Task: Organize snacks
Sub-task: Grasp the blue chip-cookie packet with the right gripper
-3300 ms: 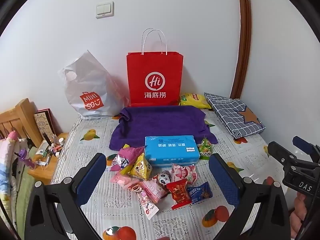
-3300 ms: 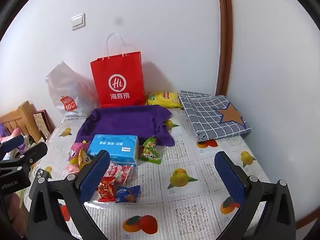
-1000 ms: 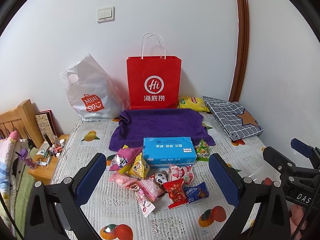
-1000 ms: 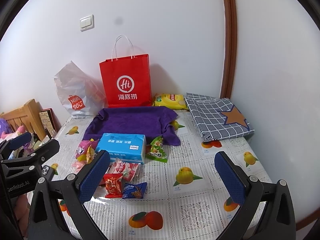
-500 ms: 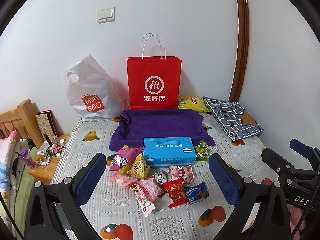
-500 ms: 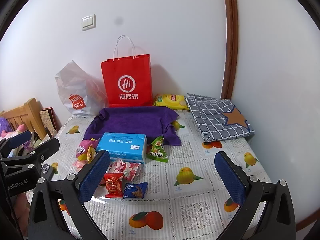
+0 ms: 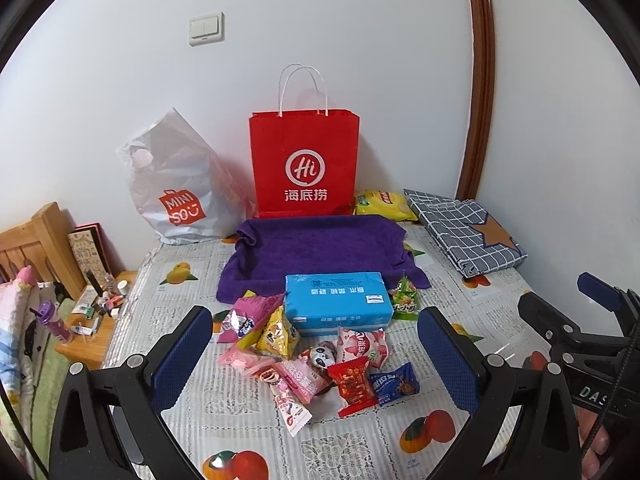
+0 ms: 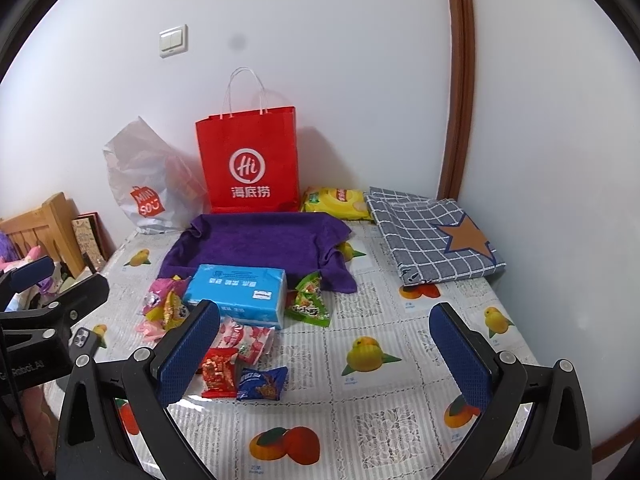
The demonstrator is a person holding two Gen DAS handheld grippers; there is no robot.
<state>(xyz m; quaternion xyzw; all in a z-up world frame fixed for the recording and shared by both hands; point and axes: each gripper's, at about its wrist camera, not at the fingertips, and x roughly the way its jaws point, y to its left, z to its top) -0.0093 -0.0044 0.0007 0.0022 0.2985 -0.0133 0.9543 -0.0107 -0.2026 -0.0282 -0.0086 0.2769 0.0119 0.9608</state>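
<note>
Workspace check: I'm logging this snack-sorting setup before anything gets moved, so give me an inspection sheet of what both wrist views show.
Surface: fruit-print tablecloth, flat.
Job's things: snack packets heaped in front of the blue tissue pack; green packet lies to one side; yellow chip bag by the wall.
Clutter: purple towel, red paper bag, white plastic bag, folded checked cloth.
Grippers: left gripper open, empty; right gripper open, empty.
Cables: nothing seen.
Surroundings: white wall with light switch; cluttered wooden side table.
</note>
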